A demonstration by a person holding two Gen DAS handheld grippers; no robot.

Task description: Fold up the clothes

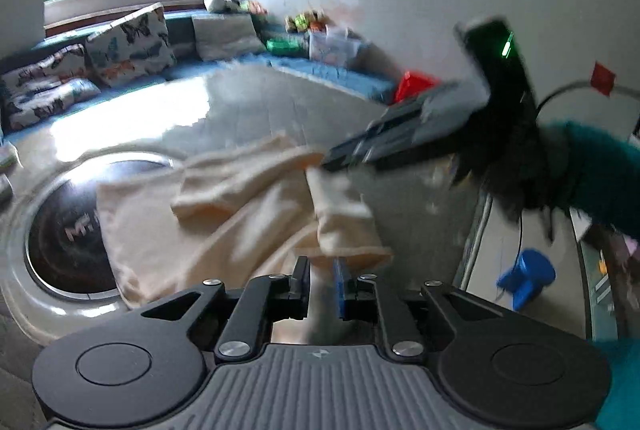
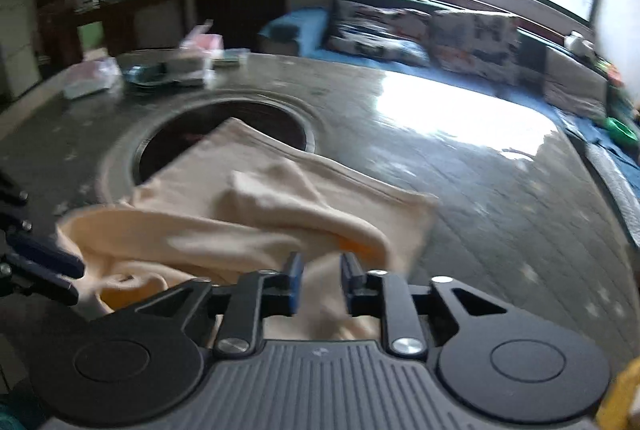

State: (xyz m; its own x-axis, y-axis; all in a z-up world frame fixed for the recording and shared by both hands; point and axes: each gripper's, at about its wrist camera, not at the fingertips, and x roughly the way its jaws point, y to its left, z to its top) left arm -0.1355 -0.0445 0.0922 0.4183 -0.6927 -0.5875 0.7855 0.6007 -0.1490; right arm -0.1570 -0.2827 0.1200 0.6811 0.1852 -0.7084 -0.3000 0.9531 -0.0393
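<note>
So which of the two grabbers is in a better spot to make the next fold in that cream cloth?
Probably the left gripper: its fingers pinch a free edge of the cream garment, ready to carry it over. The right gripper also has cloth between its fingers, but amid a bunched heap, with a wider gap.

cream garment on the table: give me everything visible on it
The cream garment is soft, plain knit-looking cloth, crumpled and partly folded over itself, with a hemmed edge on its far side. It lies on the grey table, its far corner over the round dark inset. The left gripper and the right gripper each have a bunch of cloth between their fingers, apparently pinching it. Motion blur hides finer detail.
</note>
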